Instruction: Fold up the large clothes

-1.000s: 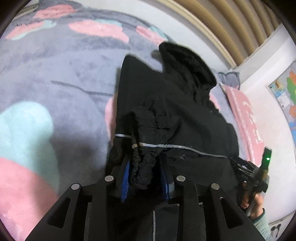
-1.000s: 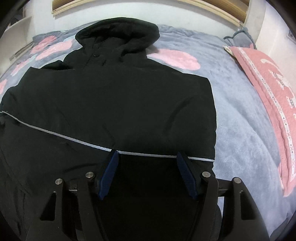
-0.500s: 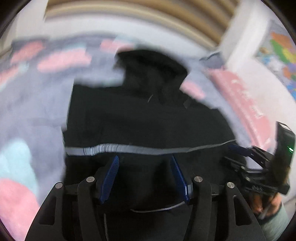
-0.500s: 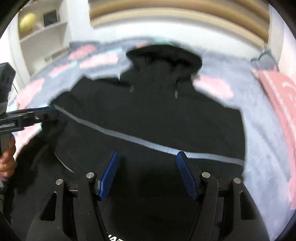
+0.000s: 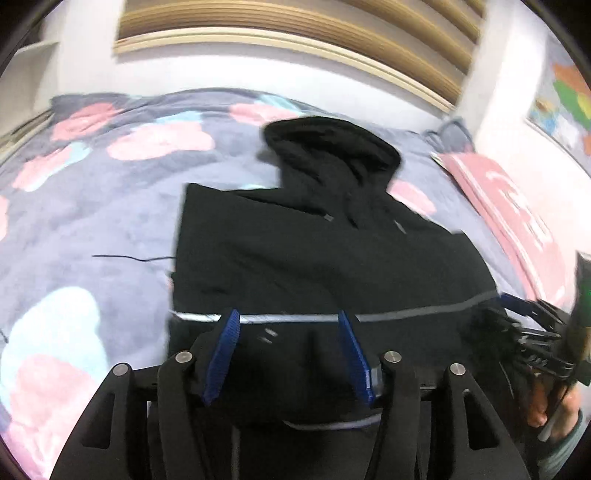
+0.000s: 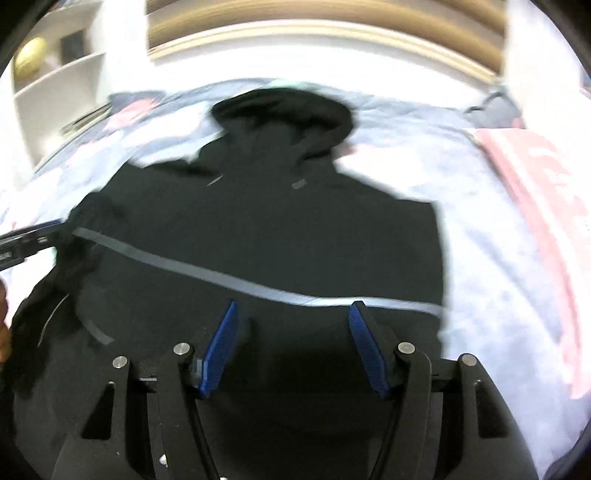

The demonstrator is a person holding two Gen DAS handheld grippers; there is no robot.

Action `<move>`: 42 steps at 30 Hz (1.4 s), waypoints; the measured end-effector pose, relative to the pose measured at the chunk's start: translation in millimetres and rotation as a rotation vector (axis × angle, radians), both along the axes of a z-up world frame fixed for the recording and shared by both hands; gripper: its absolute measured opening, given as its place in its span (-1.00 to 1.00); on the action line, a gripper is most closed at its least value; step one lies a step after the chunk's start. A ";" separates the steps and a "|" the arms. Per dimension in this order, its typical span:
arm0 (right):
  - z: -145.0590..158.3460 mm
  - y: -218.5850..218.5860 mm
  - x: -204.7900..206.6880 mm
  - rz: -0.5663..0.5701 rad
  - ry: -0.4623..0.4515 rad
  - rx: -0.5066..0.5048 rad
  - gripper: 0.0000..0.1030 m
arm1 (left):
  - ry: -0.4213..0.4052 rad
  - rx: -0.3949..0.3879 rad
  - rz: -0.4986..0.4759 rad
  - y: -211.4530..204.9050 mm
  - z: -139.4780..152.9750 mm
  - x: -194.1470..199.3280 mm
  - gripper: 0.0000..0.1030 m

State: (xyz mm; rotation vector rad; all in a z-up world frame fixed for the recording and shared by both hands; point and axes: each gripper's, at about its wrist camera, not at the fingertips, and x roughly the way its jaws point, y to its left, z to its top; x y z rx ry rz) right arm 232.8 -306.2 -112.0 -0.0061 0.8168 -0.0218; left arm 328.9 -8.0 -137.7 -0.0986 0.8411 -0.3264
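Nearest, the left gripper (image 5: 288, 325) hangs over the lower part of the black jacket (image 5: 325, 258), its blue pads (image 5: 221, 354) spread with only dark cloth seen beyond them; nothing is pinched. Its jaws have just been opening, which fits a sleeve let go and laid across the front. The right gripper (image 6: 291, 314) is likewise released, its jaws having just closed a little while remaining wide apart, over the hem on the jacket's other side, gripping nothing. Both tools look lifted clear, probably so the cloth can settle without being dragged.

The jacket lies on the blanket (image 5: 110, 229), sides turned in so the body makes a narrow block with straight edges. A grey stripe (image 6: 221, 275) runs across it, a handy line for a cross fold. Beyond it the hood (image 5: 332, 147) lies flat, pointing toward the headboard (image 5: 280, 33), out of the way of the lower half, which I judge gets folded upward next. A pink pillow (image 5: 517, 221) lies near the wall to one side.
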 end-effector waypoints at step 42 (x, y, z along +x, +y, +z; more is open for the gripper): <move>52.5 -66.9 294.6 -0.114 0.230 0.304 0.33 | 0.258 -0.071 0.073 -28.8 51.0 298.3 0.16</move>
